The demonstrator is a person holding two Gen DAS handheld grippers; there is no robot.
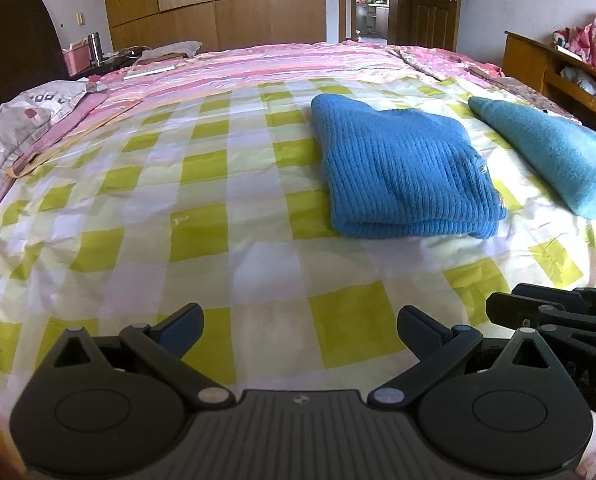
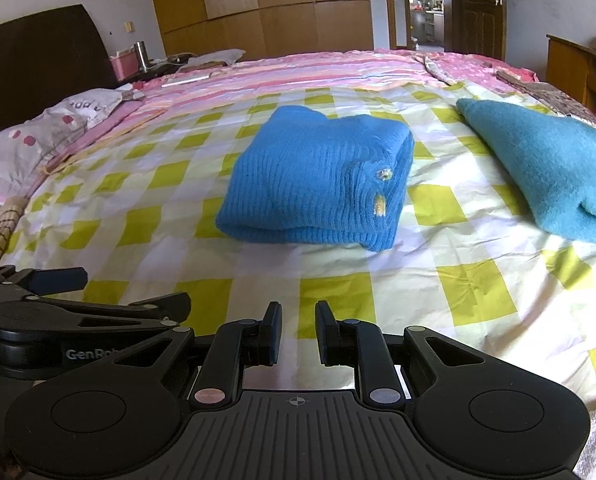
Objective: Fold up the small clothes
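A bright blue ribbed knit garment lies folded into a thick rectangle on the yellow-green checked sheet. To its right lies a teal fuzzy garment, also folded. Both grippers hover over the near part of the bed, well short of the clothes. My left gripper is open wide with nothing between its fingers. My right gripper has its jaws close together with a narrow empty gap. Each gripper shows at the edge of the other's view, the right gripper and the left gripper.
A spotted pillow and dark headboard are at the left. Pink striped bedding covers the far half of the bed. Behind stand a wooden wardrobe and an open door; a wooden shelf is at the right.
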